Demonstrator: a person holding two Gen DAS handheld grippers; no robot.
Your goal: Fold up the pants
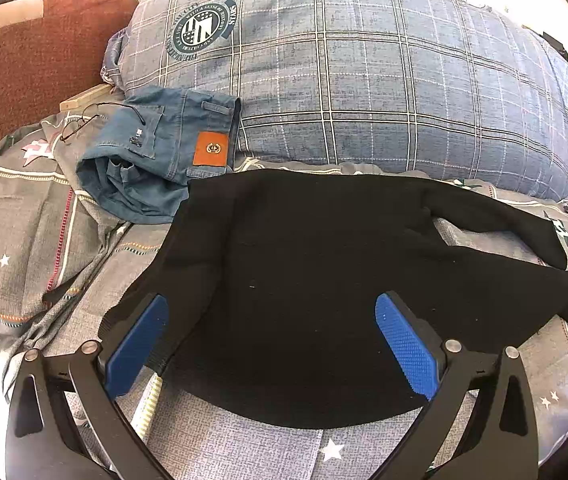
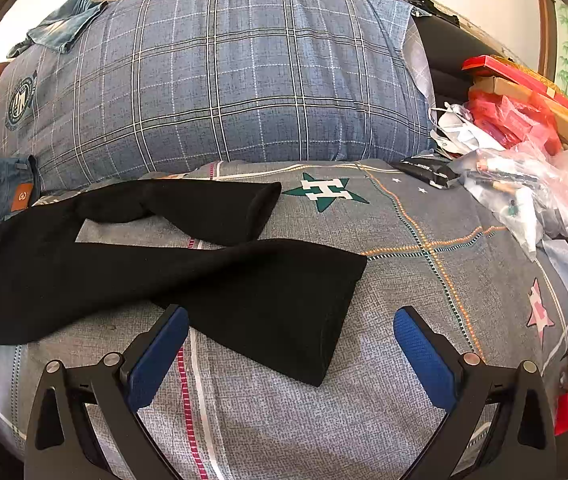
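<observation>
Black pants [image 1: 304, 280] lie flat on the grey bedspread [image 1: 223, 448], waist end toward the left, both legs stretching right. In the right wrist view the two legs [image 2: 243, 280] spread apart, the near leg's cuff [image 2: 336, 332] toward me. My left gripper [image 1: 271, 340] is open, hovering over the waist part, blue pads either side of it. My right gripper [image 2: 292, 356] is open and empty, just in front of the near leg's cuff.
Folded blue jeans [image 1: 155, 160] with a brown patch lie left of the black pants, eyeglasses [image 1: 83, 120] beside them. A large blue plaid pillow [image 2: 211, 80] fills the back. Plastic bags and red boxes [image 2: 524, 152] pile at the right. A brown cushion [image 1: 23, 60] stands far left.
</observation>
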